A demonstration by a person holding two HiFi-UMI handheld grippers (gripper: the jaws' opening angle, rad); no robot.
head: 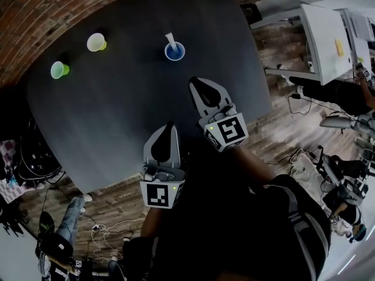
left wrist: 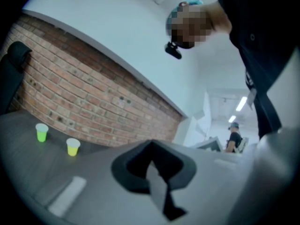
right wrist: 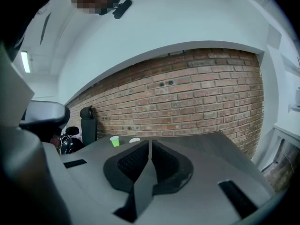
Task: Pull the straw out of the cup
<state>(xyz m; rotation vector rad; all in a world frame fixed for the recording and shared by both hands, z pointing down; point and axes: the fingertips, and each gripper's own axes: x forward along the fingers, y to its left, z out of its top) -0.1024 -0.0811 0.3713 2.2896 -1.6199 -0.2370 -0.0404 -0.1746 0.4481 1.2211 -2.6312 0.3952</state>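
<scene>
Grey left gripper (head: pixel 170 125) and right gripper (head: pixel 193 82) hover with jaws closed, empty, short of the blue cup (head: pixel 174 52).

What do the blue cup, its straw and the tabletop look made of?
Blue cup: likely thin plastic, uniform saturated colour, thin rim.
Straw: white and wide; paper or plastic, cannot tell.
Table: dark grey, matte, only a faint sheen; perhaps laminate.
</scene>
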